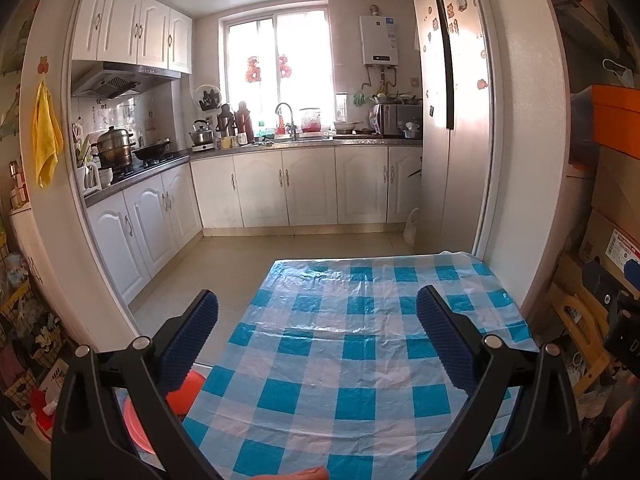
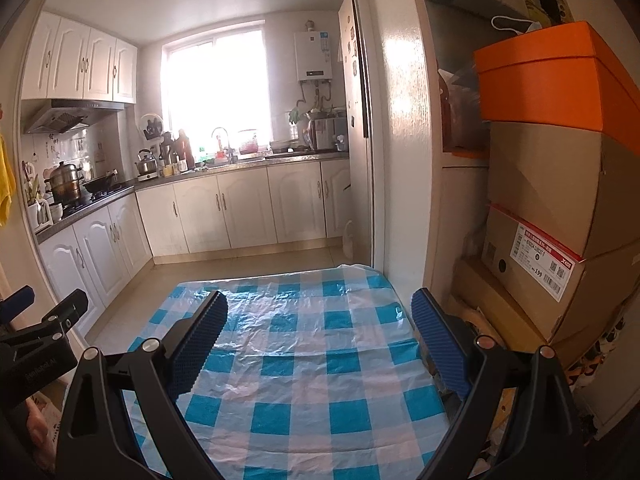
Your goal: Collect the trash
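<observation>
Kitchen beyond; table in blue-checked plastic cloth (image 1: pixel 352 360), bare. Stacked cardboard boxes (image 2: pixel 552 184) right. Red basin (image 1: pixel 140 420) below left. Left gripper (image 1: pixel 318 330) and right gripper (image 2: pixel 320 328): spread, empty. Trash: none visible. Step, judged: searching; next, locate litter.

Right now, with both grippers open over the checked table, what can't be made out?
- Trash: none visible in either view; near table edge cut by frame.
- Red basin, left view: mostly hidden behind left gripper.
- Box label, right view: text too small.
- Right gripper hides nothing on the tablecloth.
</observation>
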The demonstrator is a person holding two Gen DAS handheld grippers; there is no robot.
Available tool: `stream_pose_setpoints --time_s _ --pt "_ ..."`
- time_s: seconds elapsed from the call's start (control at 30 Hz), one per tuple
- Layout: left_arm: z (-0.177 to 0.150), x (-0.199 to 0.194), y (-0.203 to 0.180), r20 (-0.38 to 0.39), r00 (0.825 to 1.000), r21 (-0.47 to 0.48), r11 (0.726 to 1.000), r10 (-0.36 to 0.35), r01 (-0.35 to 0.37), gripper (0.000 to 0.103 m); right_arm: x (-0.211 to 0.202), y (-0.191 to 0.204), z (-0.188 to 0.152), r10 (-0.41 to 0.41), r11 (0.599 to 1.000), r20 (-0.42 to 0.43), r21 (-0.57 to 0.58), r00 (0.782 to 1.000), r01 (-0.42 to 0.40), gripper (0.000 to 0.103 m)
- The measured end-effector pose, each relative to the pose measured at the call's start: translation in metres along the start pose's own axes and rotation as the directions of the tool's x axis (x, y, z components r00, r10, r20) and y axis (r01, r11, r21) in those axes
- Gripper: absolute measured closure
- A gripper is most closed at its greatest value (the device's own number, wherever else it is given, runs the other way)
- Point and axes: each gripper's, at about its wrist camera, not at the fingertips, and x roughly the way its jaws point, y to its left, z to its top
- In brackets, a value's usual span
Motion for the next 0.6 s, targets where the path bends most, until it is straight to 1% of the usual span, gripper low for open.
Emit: stream_pose_setpoints --time_s 0.27,0.4,0.5,0.6 --pt "-0.002 0.002 0.002 0.003 1.0 -0.014 1.0 -0.003 0.004 0.003 0.003 0.0 0.0 0.0 1.0 0.006 -0.009 1.0 0.0 0.011" --pt "-0.002 0.003 0.004 0.01 1.0 -0.03 1.0 -0.005 0.005 0.003 0.001 0.002 0.001 -0.007 1.0 0.034 -0.015 0.999 0.007 0.011" --pt "-0.002 0.003 0.007 0.021 1.0 -0.043 0.999 0.0 0.001 0.003 -0.001 0.004 0.002 -0.01 1.0 0.053 -0.022 0.999 0.011 0.011" --pt "-0.002 -0.001 0.013 0.054 0.998 -0.069 0.997 0.023 -0.02 0.003 -0.002 0.007 0.002 -0.005 1.0 0.064 -0.029 0.998 0.006 0.011"
